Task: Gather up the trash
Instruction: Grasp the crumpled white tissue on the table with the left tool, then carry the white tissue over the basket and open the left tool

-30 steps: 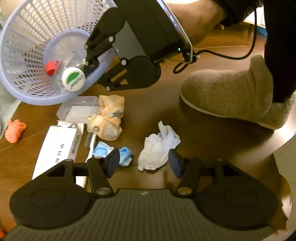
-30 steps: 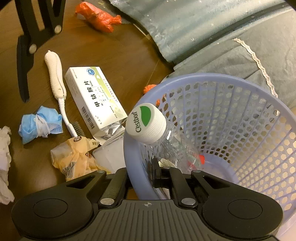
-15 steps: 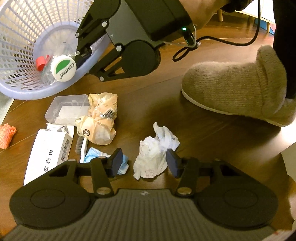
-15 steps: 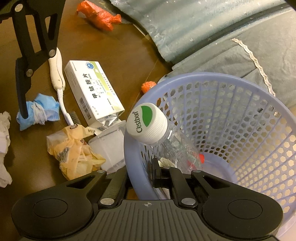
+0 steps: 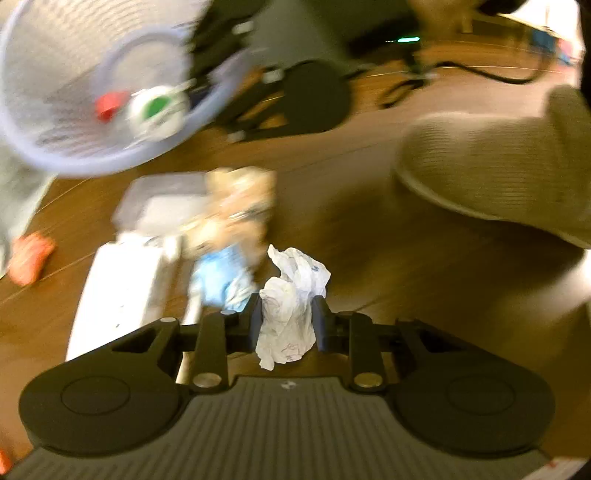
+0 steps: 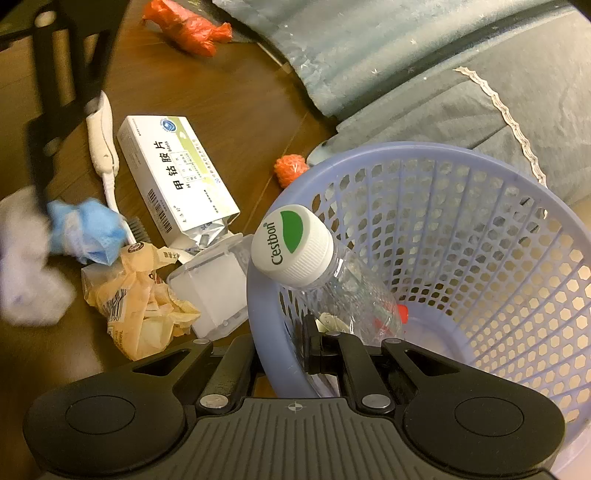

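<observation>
Closed now, left tool [image 5: 286, 320] pinches seemingly upright crumpled tissue [image 5: 291, 295].

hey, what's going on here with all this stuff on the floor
A person is picking up litter with a handheld gripper in each hand. The left gripper is shut on a crumpled white tissue. The right gripper clamps the rim of a tilted lavender basket, which holds a clear bottle. A medicine box, a blue mask, a yellow wrapper, a brush and orange scraps lie on the wooden floor.
</observation>
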Demonstrator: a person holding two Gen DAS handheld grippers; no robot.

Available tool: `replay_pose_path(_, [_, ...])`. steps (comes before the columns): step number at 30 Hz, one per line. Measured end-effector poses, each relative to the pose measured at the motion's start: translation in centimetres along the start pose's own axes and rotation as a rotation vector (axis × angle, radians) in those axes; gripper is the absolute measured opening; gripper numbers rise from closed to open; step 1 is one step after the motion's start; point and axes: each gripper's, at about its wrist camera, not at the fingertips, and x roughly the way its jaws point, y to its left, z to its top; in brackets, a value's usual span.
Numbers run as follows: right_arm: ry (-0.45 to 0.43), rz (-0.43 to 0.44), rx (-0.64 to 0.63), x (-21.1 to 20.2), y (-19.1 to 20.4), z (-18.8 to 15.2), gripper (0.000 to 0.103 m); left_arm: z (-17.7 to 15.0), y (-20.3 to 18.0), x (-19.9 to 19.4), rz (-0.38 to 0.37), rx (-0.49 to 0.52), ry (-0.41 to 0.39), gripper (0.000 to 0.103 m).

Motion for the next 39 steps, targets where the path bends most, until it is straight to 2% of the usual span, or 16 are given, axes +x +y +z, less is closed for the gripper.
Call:
replay_pose_path(4, [0.004,-0.003,0.006,0.1,0.0,0.1,0.003,-1.1,2.8,-0.1,0.099,-0.084,0.037,0.022])
replay_pose_path(12, [0.009,-0.008,0.009,0.5,-0.2,0.4,0.003,-3.4,7.9,-0.9,0.233,-0.235,0.083,0.022])
replay_pose_path(16, [0.013,-0.010,0.015,0.6,-0.3,0.6,0.003,-3.4,9.4,-1.9,0.243,-0.290,0.074,0.021])
replay_pose_path(23, [0.015,-0.012,0.022,0.6,-0.3,0.9,0.003,-2.8,9.5,-5.2,0.251,-0.314,0.036,0.020])
replay_pose_path(30, [0.013,-0.010,0.027,0.6,-0.3,1.0,0.003,0.3,11.1,-7.4,0.243,-0.326,-0.041,0.020])
replay_pose_path(34, [0.009,-0.006,0.024,0.6,-0.3,1.0,0.003,3.9,12.2,-8.8,0.213,-0.322,-0.121,0.020])
replay_pose_path(39, [0.003,-0.004,0.033,0.5,-0.3,1.2,0.003,9.2,12.2,-9.3,0.182,-0.267,-0.224,0.021])
